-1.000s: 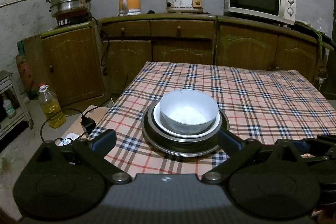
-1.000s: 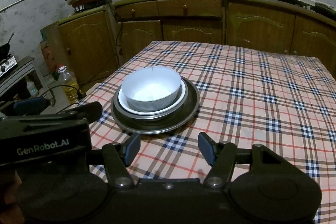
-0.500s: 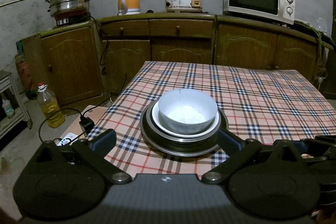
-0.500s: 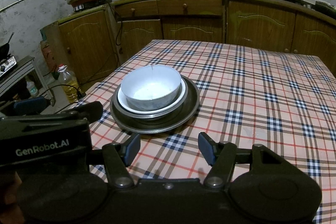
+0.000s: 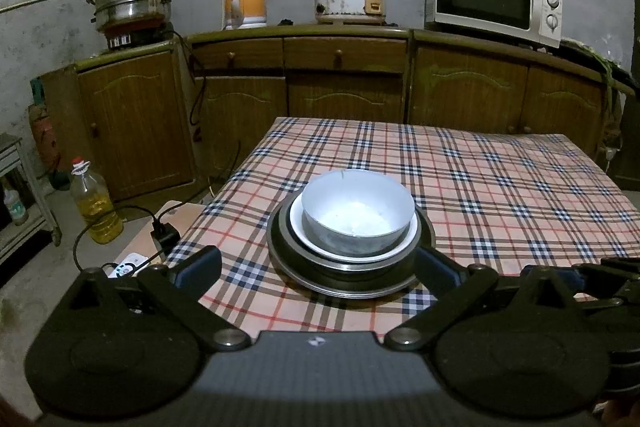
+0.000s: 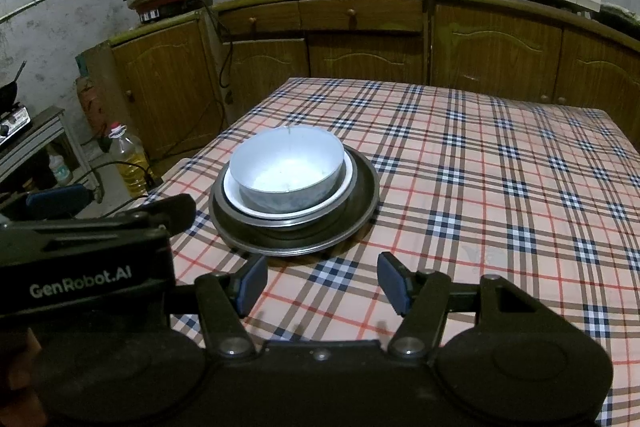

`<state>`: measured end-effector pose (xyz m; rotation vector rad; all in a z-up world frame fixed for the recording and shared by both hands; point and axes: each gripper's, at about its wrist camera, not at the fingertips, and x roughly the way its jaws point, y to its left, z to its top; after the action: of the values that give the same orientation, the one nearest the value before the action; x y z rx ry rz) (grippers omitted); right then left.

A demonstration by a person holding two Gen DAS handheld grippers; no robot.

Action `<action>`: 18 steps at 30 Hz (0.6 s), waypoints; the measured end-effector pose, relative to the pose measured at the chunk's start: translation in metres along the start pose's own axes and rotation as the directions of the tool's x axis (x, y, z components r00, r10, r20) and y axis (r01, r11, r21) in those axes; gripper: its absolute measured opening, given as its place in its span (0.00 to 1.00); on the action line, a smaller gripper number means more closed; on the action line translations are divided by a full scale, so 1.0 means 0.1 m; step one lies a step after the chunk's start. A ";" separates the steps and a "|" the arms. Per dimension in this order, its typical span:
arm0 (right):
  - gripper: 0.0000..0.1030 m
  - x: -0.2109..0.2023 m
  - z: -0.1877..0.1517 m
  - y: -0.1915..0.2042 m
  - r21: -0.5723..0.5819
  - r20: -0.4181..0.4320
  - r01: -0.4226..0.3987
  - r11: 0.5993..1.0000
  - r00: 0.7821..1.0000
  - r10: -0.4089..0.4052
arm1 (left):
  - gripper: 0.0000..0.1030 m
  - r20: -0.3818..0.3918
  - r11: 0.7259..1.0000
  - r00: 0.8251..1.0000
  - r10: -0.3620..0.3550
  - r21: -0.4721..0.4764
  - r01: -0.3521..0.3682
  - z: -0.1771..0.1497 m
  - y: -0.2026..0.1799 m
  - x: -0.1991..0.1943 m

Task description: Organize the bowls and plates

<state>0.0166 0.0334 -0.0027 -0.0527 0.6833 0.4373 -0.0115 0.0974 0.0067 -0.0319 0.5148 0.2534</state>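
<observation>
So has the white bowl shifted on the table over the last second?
No. The white bowl sits nested in the same stacked plates, over the same checks of the tablecloth. Both open claws are clear of it.

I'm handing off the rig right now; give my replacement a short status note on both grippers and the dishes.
Left gripper: jaws open, empty, just short of the stack.
Right gripper: jaws open, empty, over the checked tablecloth.
Dishes: white bowl sits in the white plate, on a metal dish, on the big metal plate, near the table's left edge.
Done: everything visible is nested in one stack.
Left: nothing loose in view; confirm before pulling back.
</observation>
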 end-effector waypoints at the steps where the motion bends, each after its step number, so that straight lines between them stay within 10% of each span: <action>1: 0.71 -0.01 0.00 0.01 -0.001 -0.001 0.002 1.000 1.000 -0.002 | 1.00 0.000 1.000 1.000 0.000 -0.001 0.000 0.00 0.00 0.00; 18: 0.71 -0.01 0.00 0.00 0.001 -0.002 0.002 1.000 1.000 -0.002 | 1.00 0.006 1.000 1.000 -0.020 -0.010 0.020 -0.01 0.00 0.00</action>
<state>0.0158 0.0329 -0.0019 -0.0530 0.6853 0.4353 -0.0118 0.0978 0.0060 -0.0461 0.5067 0.2365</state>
